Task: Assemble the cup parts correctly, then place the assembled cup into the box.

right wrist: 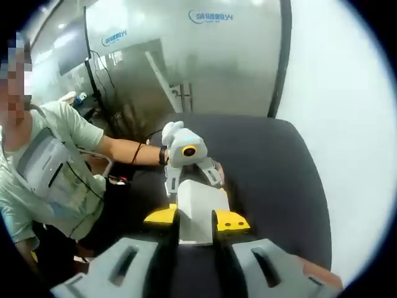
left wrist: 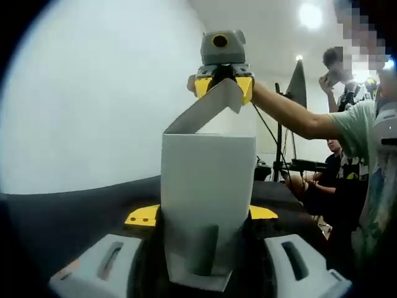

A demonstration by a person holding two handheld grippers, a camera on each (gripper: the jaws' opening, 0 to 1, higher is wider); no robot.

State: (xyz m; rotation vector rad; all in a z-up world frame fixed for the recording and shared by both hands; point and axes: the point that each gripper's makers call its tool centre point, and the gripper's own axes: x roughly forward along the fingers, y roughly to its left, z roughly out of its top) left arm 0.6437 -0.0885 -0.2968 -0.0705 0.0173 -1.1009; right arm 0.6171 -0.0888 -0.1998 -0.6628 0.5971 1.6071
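A white cardboard box stands upright on the black table, and my left gripper is shut on its lower sides, yellow tips at either wall. Its top flap slants upward. The right gripper comes down from above and is shut on the flap's free end. In the right gripper view, my right gripper pinches the white flap between its yellow tips, and the left gripper faces it from beyond the box. What is inside the box is hidden.
The black table runs right towards a white wall. The person in a light green shirt stands at the table's left. Other people and a light stand are beyond the table.
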